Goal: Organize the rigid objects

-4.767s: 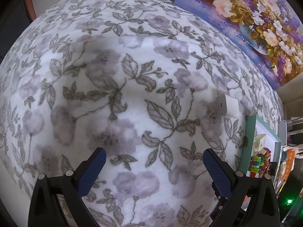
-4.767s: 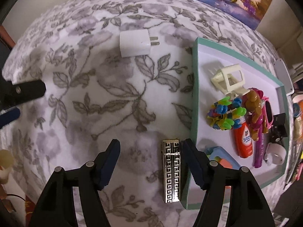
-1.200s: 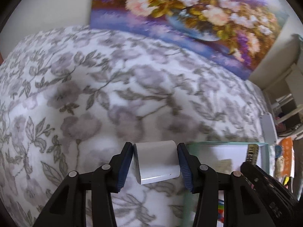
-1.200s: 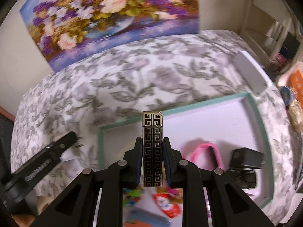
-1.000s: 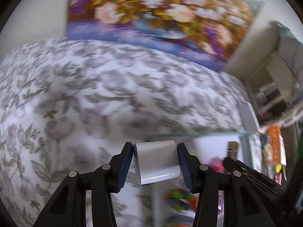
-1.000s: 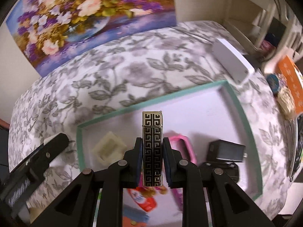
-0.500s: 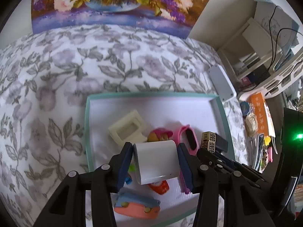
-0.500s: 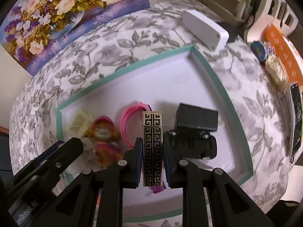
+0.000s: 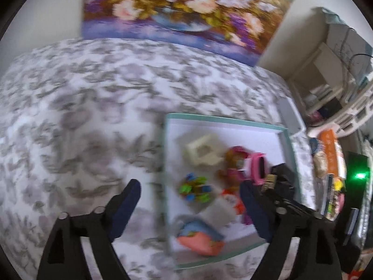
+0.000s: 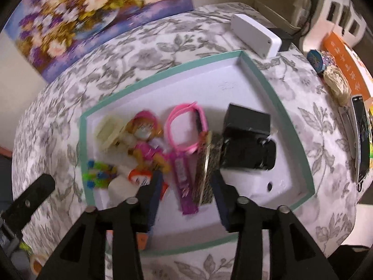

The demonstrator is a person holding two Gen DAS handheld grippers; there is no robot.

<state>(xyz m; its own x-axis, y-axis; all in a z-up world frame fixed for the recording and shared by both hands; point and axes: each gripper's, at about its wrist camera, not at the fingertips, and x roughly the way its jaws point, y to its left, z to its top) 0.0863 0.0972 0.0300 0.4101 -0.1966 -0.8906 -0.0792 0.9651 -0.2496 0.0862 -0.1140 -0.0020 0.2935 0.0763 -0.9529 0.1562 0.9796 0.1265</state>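
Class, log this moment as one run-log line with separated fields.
left gripper: open, empty | right gripper: open | patterned lighter: in tray, tilted | white charger: in tray

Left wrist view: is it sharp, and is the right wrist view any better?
Left wrist view: smeared by motion, the tray contents are soft blobs. Right wrist view: sharper, though the patterned lighter and doll are blurred; fisheye bends both.
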